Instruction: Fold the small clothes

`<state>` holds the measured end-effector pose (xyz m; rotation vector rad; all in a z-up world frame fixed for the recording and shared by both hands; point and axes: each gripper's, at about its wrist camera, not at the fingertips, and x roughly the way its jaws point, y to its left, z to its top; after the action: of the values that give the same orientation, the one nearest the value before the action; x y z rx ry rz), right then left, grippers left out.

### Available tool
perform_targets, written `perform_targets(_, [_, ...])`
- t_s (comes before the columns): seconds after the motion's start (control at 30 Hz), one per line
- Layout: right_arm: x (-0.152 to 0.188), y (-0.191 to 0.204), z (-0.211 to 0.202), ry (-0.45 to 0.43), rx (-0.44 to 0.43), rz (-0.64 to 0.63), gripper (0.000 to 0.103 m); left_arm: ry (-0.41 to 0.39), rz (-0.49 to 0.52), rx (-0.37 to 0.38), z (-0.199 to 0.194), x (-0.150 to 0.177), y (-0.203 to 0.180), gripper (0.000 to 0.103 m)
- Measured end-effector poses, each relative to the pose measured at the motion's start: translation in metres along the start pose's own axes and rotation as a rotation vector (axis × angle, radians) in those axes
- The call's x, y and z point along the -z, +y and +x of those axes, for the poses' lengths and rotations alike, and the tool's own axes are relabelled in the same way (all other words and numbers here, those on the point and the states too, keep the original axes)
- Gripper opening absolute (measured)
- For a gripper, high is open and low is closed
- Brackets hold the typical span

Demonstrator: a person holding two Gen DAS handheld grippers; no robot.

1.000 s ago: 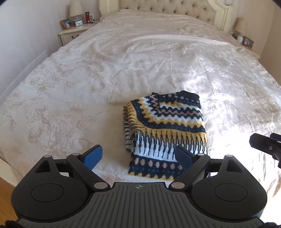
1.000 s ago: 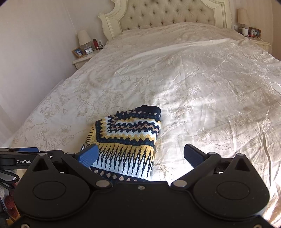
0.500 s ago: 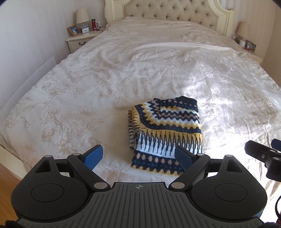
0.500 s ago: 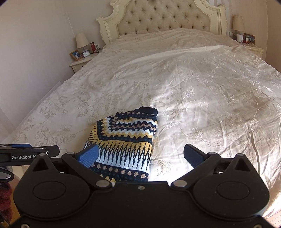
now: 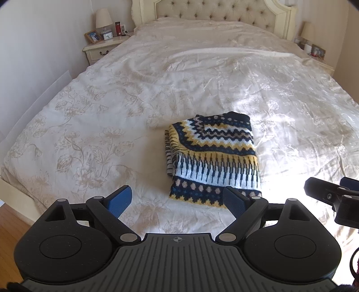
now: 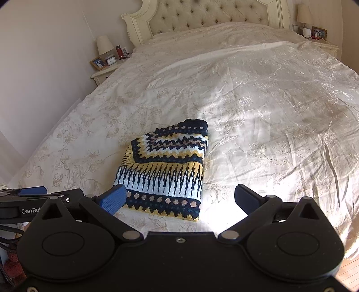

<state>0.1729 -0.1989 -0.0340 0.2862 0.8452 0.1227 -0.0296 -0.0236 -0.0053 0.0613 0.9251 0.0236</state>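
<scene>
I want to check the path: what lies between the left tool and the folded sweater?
Only bare bedspread separates the left tool from the sweater, per the left wrist view.

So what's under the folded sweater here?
The sweater lies on the floral bedspread. At its left edge, folded striped layers peek out beneath. Anything else underneath is covered.

Folded sweater (image 5: 213, 161) on bed (image 5: 112, 116), nightstand (image 5: 103, 48) left of headboard (image 5: 215, 11)
</scene>
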Motion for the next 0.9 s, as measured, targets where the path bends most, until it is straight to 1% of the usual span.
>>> perform_targets(0.1, [0.002,0.001,0.0,0.008,0.005,0.013,0.102,0.016,-0.005,-0.007,0.002,0.003,0.002,0.089])
perform_targets(0.3, [0.007,0.002,-0.001,0.021,0.023,0.025,0.102,0.045,-0.018,0.009,0.005,0.009,0.006,0.089])
perform_targets(0.53, [0.009,0.005,0.0,0.031,0.009,0.029,0.102,0.06,-0.026,0.023,0.004,0.014,0.009,0.089])
perform_targets(0.9, [0.011,0.009,0.0,0.032,-0.002,0.037,0.102,0.078,-0.029,0.023,0.004,0.018,0.011,0.089])
